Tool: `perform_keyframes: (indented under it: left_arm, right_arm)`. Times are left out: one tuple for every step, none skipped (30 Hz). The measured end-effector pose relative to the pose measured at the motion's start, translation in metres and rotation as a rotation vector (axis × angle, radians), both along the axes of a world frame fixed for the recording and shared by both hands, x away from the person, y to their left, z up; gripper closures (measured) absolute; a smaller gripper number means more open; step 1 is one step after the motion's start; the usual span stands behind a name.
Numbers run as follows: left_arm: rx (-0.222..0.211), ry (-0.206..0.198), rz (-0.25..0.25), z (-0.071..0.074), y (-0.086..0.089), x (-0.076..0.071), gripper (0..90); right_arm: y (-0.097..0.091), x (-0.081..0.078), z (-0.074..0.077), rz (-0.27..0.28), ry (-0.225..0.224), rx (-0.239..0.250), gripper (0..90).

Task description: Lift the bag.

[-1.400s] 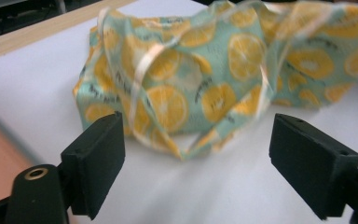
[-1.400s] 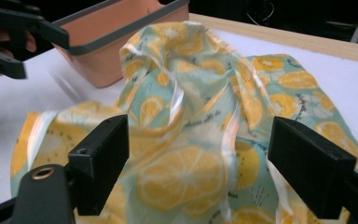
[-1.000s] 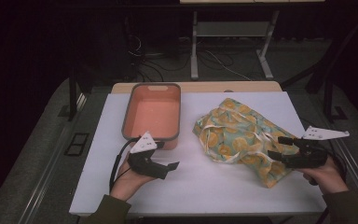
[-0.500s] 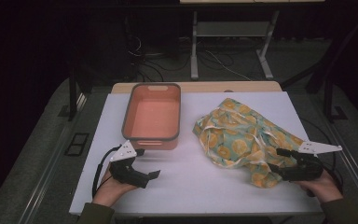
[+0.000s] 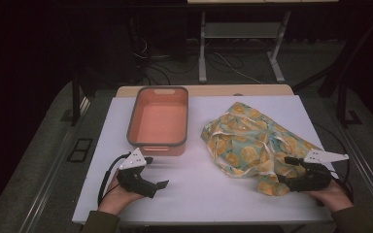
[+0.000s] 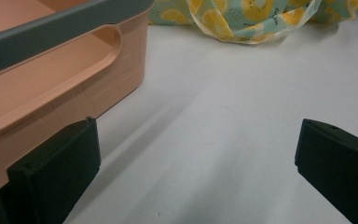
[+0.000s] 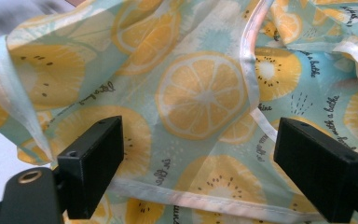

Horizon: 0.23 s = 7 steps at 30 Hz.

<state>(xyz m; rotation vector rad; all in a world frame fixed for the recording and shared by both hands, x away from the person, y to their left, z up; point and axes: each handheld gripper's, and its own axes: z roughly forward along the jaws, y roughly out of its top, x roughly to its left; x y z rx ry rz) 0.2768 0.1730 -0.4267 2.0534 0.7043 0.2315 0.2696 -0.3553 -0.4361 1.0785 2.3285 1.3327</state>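
Cloth [image 5: 252,145] is lying crumpled on the right half of the table [image 5: 199,194], lemon-slice print on teal, pale binding along its edges. Its near corner is being approached by the right gripper [image 5: 287,169], which is being held low at the table's right front edge, jaws pointing left into the fabric.

In the right gripper view the cloth [image 7: 200,93] is being framed between the two black jaws, which are standing wide apart. A bound hem is running across just in front of them. Fabric is sitting in the gap, but the pads are not being pressed on it; nothing is being gripped. Log-wise the opening has barely shifted.

Left gripper [image 5: 156,185] is being held at the left front of the table, just in front of the bin [image 5: 158,121], jaws pointing right. Its jaws have just been opening and are now spread fully, with only bare table [image 6: 223,140] between them; nothing is being held. In the left gripper view the bin [image 6: 51,88] is seen close at left, salmon walls, grey rim, handle cut-out facing the jaws, and the cloth [image 6: 242,18] is seen farther off at the top.

Bin and cloth are sitting side by side, a narrow gap between them.
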Motion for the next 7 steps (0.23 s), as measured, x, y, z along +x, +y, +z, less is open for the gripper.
perform_keyframes:
  left_arm:
    - [0.0, -0.001, 0.001, 0.0002, -0.0001, 0.0, 0.0]
    - [0.0, 0.0, 0.0, 0.0004, 0.0, 0.0, 0.0]
    - [0.001, -0.001, -0.001, 0.0007, 0.0001, -0.0001, 0.0]
    - [0.0, -0.002, 0.0, 0.001, 0.0, -0.0002, 0.0]
    - [-0.001, -0.002, 0.001, 0.0012, -0.0001, -0.0003, 0.0]
    - [-0.002, -0.004, 0.0, 0.0014, 0.0, -0.0002, 0.0]
    - [-0.001, -0.004, 0.0, 0.0015, 0.0, -0.0004, 0.0]
  right_arm:
    - [0.0001, 0.0, 0.0001, 0.0, 0.0, -0.001, 15.5]
    - [0.0002, 0.0001, 0.0, 0.002, -0.001, -0.001, 15.5]
    - [0.0004, 0.0001, 0.0, 0.001, 0.0, -0.003, 15.5]
    - [0.0005, 0.0, 0.0001, 0.001, -0.001, -0.003, 15.5]
    - [0.0007, -0.0001, 0.0002, 0.001, -0.002, -0.002, 15.5]
    - [0.0007, -0.0002, 0.0004, 0.002, -0.004, -0.001, 15.5]
    - [0.0007, -0.0002, 0.0008, 0.002, -0.006, 0.0, 15.5]
